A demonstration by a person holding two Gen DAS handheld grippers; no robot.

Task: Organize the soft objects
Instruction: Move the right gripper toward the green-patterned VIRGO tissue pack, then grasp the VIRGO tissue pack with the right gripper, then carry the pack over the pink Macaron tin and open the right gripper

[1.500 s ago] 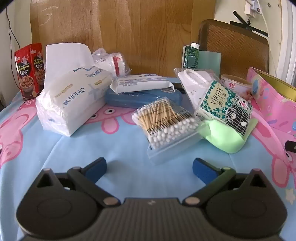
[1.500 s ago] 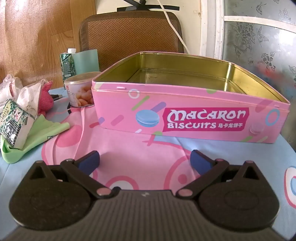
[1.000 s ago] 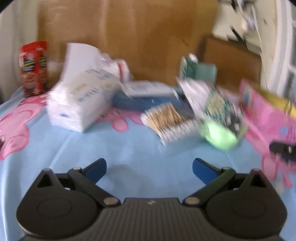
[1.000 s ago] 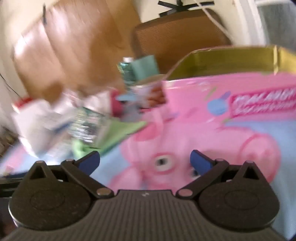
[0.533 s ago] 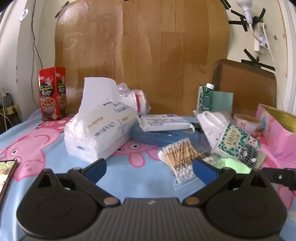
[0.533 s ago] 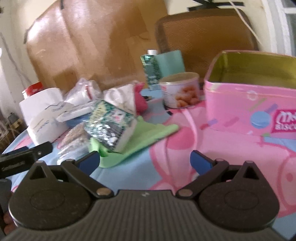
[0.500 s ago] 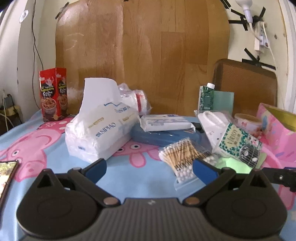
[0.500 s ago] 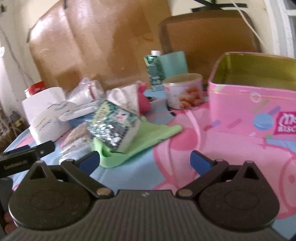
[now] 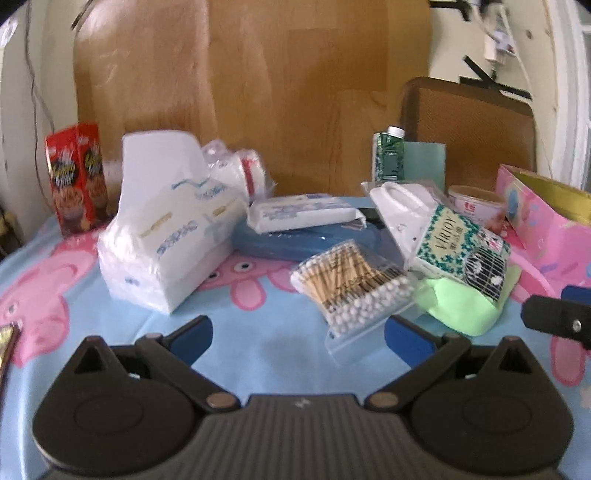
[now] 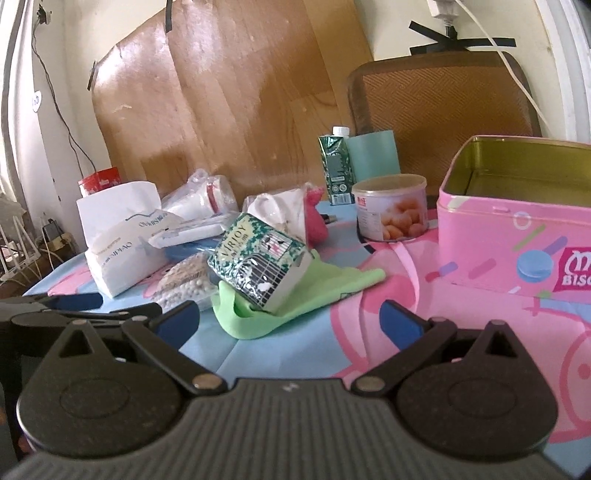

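We're hovering both tongs spread wide and empty, left gripper (image 9: 297, 338) facing the cotton swabs (image 9: 352, 286), right gripper (image 10: 290, 317) facing the green cloth (image 10: 295, 299) (touching nothing).

Cream wall (image 10: 258, 22) behind a wood-grain board (image 9: 295, 92) (taped up) and woven chair back (image 10: 443, 96)

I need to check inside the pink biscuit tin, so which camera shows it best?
The right wrist view: the pink biscuit tin shows its open top, gold inner walls and printed front. The left wrist view catches only one corner of it at the frame's right edge.
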